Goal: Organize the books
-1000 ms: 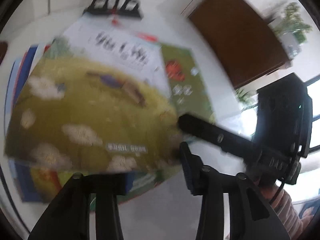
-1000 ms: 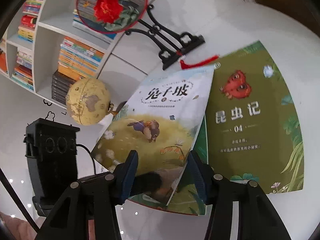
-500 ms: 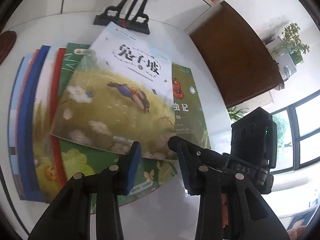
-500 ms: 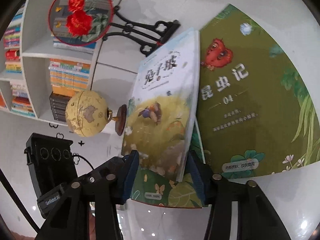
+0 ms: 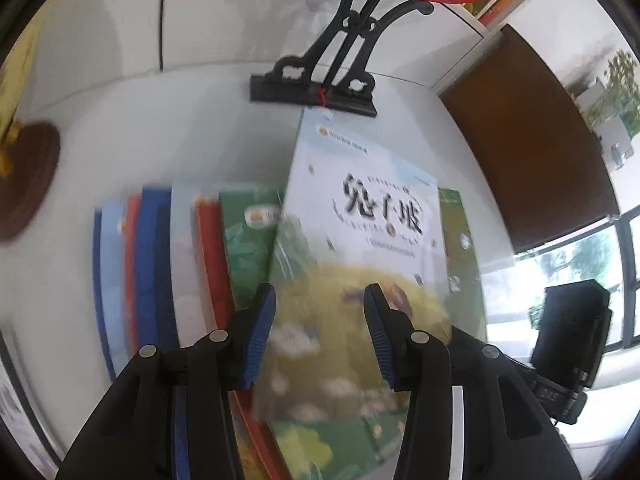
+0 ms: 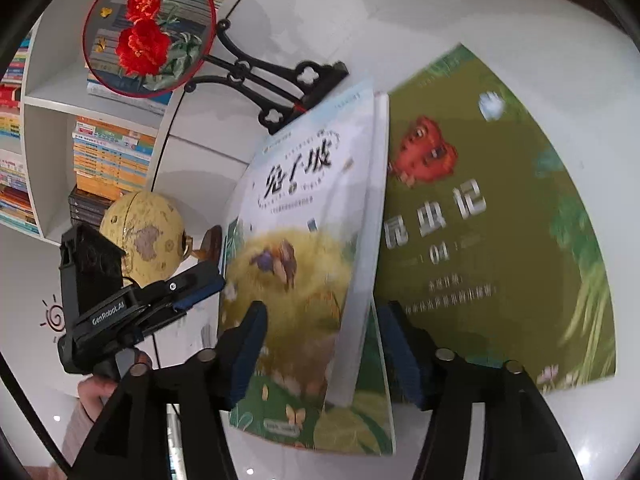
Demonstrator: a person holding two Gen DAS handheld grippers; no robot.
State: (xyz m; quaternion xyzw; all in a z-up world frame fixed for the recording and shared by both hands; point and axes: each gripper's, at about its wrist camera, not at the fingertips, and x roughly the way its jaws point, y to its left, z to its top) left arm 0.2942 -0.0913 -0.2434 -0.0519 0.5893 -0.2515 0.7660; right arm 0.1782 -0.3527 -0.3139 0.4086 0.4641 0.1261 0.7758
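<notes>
The rabbit book [image 6: 304, 216], white above a yellow meadow, stands tilted with its right edge lifted off the table. Its lower corner sits between the jaws of my right gripper [image 6: 324, 344], which are opening; the pads do not press on it. My left gripper [image 5: 320, 320] hangs over the same book [image 5: 360, 240], its jaws opening too, with nothing gripped. In the right wrist view the left gripper's fingertips [image 6: 200, 280] reach the book's left edge. A green insect book [image 6: 480, 220] lies flat to the right. Several fanned books [image 5: 160, 260] lie to the left.
A black stand [image 5: 316, 92] with a round embroidered fan [image 6: 148, 28] stands behind the books. A yellow globe [image 6: 140, 236] on a brown base [image 5: 24, 184] is at the left. Bookshelves [image 6: 108, 152] fill the wall. A brown door [image 5: 528, 152] is at the right.
Both grippers' jaws have widened. The right gripper has let go of the rabbit book's corner. The left gripper has moved towards the stand, and the book has swung over the green one.
</notes>
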